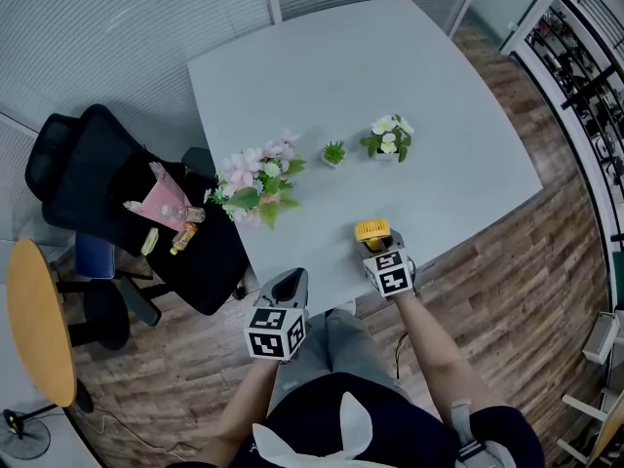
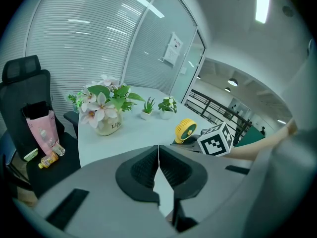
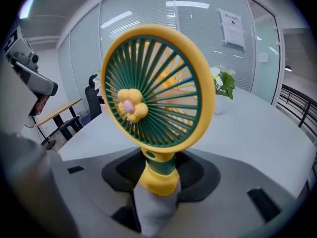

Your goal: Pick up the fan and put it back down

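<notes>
A small yellow fan [image 3: 156, 88] with a green grille and a flower hub stands upright right in front of the right gripper view. Its yellow handle sits between the jaws of my right gripper [image 3: 158, 168], whose pads close on both sides of it. In the head view the fan [image 1: 371, 230] is near the front edge of the grey table [image 1: 439, 144], just ahead of the right gripper [image 1: 378, 248]. My left gripper [image 1: 289, 285] hovers at the table's front edge to the left, shut and empty [image 2: 158, 150]. From there the fan [image 2: 185, 130] shows to the right.
A vase of pink flowers [image 1: 255, 188] and two small potted plants [image 1: 333, 153] [image 1: 390, 136] stand mid-table. A black office chair [image 1: 107, 193] with a pink bag and bottles sits left of the table. A round wooden table [image 1: 34, 320] is at far left.
</notes>
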A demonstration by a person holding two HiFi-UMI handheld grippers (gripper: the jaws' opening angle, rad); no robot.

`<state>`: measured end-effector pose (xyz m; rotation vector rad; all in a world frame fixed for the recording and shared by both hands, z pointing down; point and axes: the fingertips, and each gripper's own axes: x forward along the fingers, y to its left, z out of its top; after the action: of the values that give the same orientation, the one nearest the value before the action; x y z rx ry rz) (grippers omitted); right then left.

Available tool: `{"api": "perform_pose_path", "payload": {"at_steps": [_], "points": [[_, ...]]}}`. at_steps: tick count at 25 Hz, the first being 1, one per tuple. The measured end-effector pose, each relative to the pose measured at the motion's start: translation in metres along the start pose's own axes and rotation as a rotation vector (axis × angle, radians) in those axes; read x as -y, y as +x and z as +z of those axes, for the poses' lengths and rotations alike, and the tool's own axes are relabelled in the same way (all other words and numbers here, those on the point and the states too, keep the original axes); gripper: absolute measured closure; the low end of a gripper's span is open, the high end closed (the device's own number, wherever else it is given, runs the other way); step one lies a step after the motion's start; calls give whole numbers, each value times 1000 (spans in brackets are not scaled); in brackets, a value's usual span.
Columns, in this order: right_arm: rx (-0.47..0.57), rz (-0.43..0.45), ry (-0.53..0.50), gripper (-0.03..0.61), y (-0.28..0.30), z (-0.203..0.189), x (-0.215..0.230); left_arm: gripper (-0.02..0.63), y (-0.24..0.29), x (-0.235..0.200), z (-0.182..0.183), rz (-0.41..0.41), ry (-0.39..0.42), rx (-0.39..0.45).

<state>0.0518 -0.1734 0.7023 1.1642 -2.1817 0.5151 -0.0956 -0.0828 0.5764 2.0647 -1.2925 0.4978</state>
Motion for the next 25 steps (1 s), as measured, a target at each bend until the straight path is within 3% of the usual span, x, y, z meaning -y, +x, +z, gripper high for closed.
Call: {"api": "perform_pose_path", "payload": {"at_steps": [5, 12, 25], "points": [[-60, -2, 35, 339, 1, -11, 1, 591, -2, 3, 1, -6, 5, 5], [-81, -20, 68, 344, -14, -23, -1, 591, -7, 10, 2, -25, 14, 15], [-6, -30, 138, 373, -69, -5, -14, 591, -15, 20, 20, -32, 53, 73]]}}
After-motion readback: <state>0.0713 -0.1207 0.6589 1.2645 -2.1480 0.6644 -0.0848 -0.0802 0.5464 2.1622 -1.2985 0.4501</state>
